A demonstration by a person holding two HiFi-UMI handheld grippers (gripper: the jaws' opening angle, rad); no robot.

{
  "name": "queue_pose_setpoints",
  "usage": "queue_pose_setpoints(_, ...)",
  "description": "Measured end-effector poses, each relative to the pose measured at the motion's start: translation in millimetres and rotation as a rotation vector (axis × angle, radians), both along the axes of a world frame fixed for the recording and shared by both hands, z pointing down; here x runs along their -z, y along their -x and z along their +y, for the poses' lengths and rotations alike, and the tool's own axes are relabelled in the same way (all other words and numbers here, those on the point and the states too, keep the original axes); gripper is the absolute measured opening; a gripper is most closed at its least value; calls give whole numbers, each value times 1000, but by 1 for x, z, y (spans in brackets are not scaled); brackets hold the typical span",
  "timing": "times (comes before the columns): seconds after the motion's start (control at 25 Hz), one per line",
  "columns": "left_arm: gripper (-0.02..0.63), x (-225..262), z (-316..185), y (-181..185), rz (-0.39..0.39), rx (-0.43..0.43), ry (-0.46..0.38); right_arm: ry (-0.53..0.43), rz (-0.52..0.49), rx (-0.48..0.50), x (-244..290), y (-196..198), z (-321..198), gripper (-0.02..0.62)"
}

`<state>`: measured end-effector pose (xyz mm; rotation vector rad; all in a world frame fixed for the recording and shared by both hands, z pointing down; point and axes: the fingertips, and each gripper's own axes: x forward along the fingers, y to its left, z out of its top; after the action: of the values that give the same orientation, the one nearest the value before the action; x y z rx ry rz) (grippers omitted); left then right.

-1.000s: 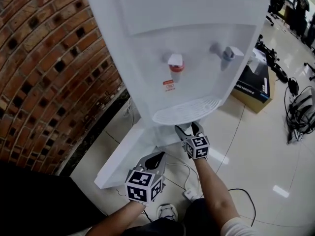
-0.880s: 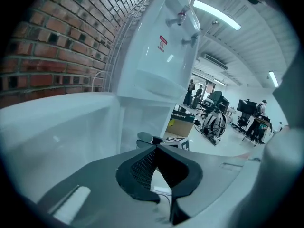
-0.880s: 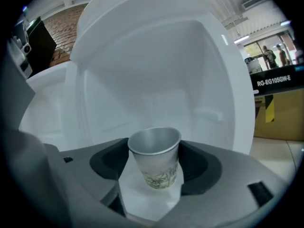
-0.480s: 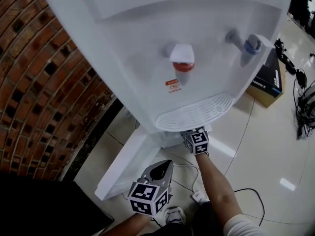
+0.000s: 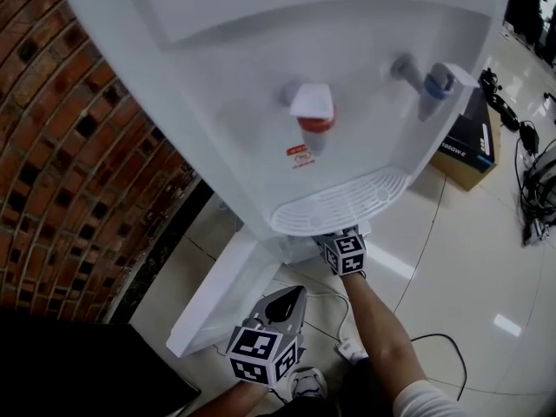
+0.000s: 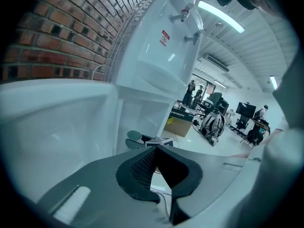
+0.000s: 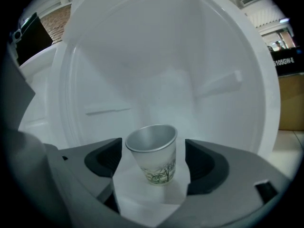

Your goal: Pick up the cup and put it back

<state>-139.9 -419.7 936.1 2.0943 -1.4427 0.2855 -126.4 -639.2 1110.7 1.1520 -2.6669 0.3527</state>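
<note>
A small paper cup (image 7: 153, 159) with a green leaf print stands upright on the white floor of the water dispenser's lower compartment. My right gripper (image 7: 153, 162) has its jaws on either side of the cup. They have just been opening and now stand wide, with neither pad touching it. In the head view only this gripper's marker cube (image 5: 346, 254) shows, below the drip tray (image 5: 334, 205); the jaws and the cup are hidden there. My left gripper (image 5: 291, 298) hangs lower left, shut and empty, beside the open compartment door (image 5: 217, 289).
The white dispenser (image 5: 243, 76) has a red tap (image 5: 313, 118) and a blue tap (image 5: 436, 83) overhead. A brick wall (image 5: 78, 163) stands left. A cardboard box (image 5: 466, 146) and cables (image 5: 434, 344) lie on the tiled floor to the right.
My right gripper has sunk and gone further in under the drip tray, so its jaws no longer show in the head view. The left gripper has hardly moved.
</note>
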Motion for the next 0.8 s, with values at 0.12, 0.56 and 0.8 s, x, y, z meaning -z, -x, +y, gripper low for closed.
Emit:
queue_pose_setpoints(0.12, 0, 6, -1, 0, 13, -6, -9, -6, -5, -2, 11, -7, 7, 437)
queue_pose_setpoints(0.56, 0, 67, 3, 34, -11, 78, -32, 49, 8, -46, 93, -78, 88, 11)
queue_pose_setpoints(0.8, 0, 146, 26, 14, -48, 128, 25, 102, -22, -68, 218, -113, 137, 11)
